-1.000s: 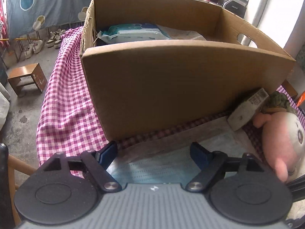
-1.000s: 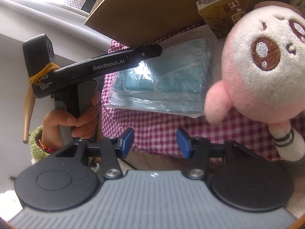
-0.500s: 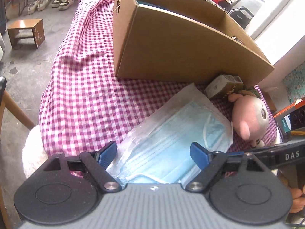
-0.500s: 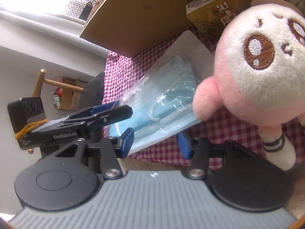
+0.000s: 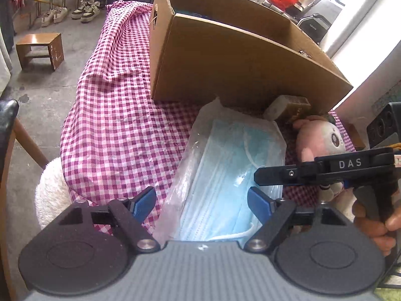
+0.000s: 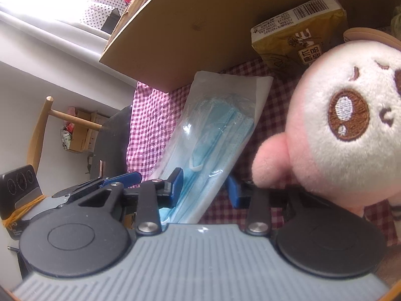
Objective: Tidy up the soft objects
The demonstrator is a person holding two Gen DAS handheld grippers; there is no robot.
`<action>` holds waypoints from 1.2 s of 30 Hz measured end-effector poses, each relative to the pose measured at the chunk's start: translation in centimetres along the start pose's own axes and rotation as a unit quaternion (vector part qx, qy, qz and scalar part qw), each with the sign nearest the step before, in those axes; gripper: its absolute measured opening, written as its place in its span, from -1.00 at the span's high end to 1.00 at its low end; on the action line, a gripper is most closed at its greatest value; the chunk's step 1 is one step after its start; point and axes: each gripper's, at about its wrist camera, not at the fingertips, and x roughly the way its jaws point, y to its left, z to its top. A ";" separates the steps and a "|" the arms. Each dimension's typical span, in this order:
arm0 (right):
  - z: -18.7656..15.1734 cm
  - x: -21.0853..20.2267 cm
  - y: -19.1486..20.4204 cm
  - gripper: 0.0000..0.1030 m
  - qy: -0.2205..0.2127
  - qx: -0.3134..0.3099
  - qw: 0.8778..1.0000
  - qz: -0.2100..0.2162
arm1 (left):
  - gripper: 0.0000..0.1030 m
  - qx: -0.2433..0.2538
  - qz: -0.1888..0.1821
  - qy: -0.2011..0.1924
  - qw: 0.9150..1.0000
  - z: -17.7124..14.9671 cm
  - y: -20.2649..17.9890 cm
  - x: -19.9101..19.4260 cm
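Both grippers had gathered at the near end of the mask packet point(image 5: 225, 175), a clear sleeve of blue face masks lying on the checked surface point(image 5: 112, 125) and poking out over its front edge. The left gripper point(image 5: 201, 202) stood spread wide, its jaws having just narrowed a little, with the packet's near end between the fingers but neither pad pressing on it. The right gripper point(image 6: 204, 188) had been closing too; its jaws stood partly apart around the packet's near corner, and I couldn't see them pinching it.

My worry was the sleeve itself: slick plastic, loose masks inside. A grip on the film alone could let it slide out, or the packet could droop and spill off the overhanging edge. Two grippers crowding one end might also knock each other.

Just beside it sat the pink plush toy point(image 6: 338, 130), close enough to the right gripper's fingers to be snagged. Beyond lay a tissue pack point(image 6: 298, 35) against the cardboard box point(image 5: 238, 67), whose tall wall a sagging packet could catch on.
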 end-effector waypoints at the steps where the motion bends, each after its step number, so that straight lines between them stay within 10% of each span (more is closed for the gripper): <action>1: 0.0 0.1 -0.1 0.38 -0.001 0.003 1.000 0.001 | -0.48 0.005 0.006 0.005 1.000 0.5 -0.1 0.6; 7: -0.2 0.5 -0.4 0.48 -0.013 0.009 1.000 0.010 | -0.31 0.030 0.023 0.024 0.999 1.6 -1.5 2.7; 14: -0.8 0.3 0.0 0.73 -0.023 -0.014 0.999 0.023 | 0.37 -0.008 0.005 0.019 1.000 0.4 -1.1 2.0; 24: -0.6 -6.2 5.3 0.77 -0.084 -0.149 0.984 0.054 | 0.42 -0.048 -0.058 -0.042 0.996 0.0 -2.6 -3.8; 36: 15.5 -16.0 6.3 0.77 -0.186 -0.194 0.961 0.070 | 0.41 0.059 -0.103 -0.100 0.988 15.6 -10.8 -4.5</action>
